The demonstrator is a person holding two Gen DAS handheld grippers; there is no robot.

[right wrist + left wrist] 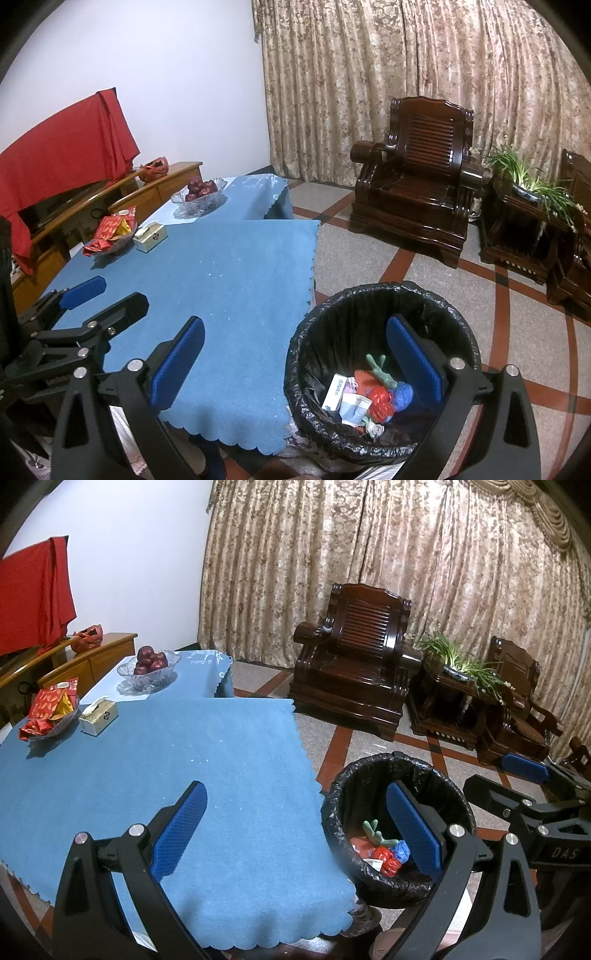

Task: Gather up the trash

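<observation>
2 glass bowls (199, 201) (110, 245), 1 tissue box (150, 238), 1 bin (384, 295) (lined), 2 armchairs (354, 672) (517, 701), 1 plant (532, 184).

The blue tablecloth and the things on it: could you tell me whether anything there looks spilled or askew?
Only small white specks scattered across the blue tablecloth look like leftover crumbs. The glass bowl of red fruit, glass dish of red packets and tissue box stand upright.

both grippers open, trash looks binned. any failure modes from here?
1. The tissue box and snack bowl sit on the blue tablecloth; either could be mistaken for trash.
2. The trash bin stands close beside the table edge; the right gripper, open over it, might snag the black liner.
</observation>
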